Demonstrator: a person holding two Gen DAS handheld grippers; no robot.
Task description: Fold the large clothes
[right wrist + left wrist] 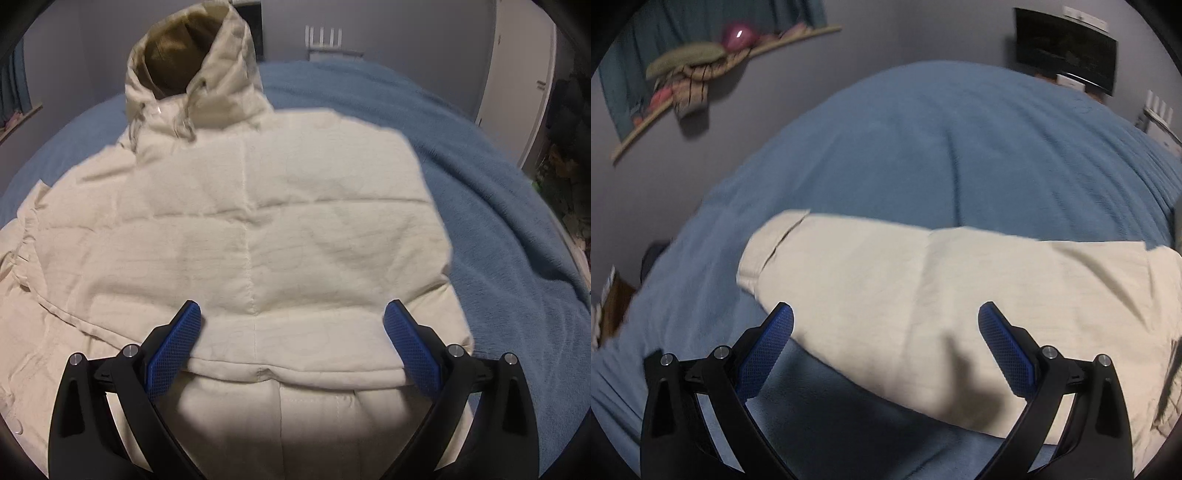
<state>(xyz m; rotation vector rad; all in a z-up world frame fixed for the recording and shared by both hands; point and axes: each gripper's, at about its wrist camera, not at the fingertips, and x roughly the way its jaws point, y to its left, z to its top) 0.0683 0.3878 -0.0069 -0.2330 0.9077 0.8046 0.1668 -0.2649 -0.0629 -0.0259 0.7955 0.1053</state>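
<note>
The left gripper (885, 317) is hanging with jaws spread wide and empty above the cream jacket (923, 295), which is lying across the blue blanket (923, 147). The right gripper (292, 315) is likewise gaping wide over the jacket's back, its hood (192, 74) standing up beyond. A cluttered shelf (701, 74) is sitting far off.
</note>
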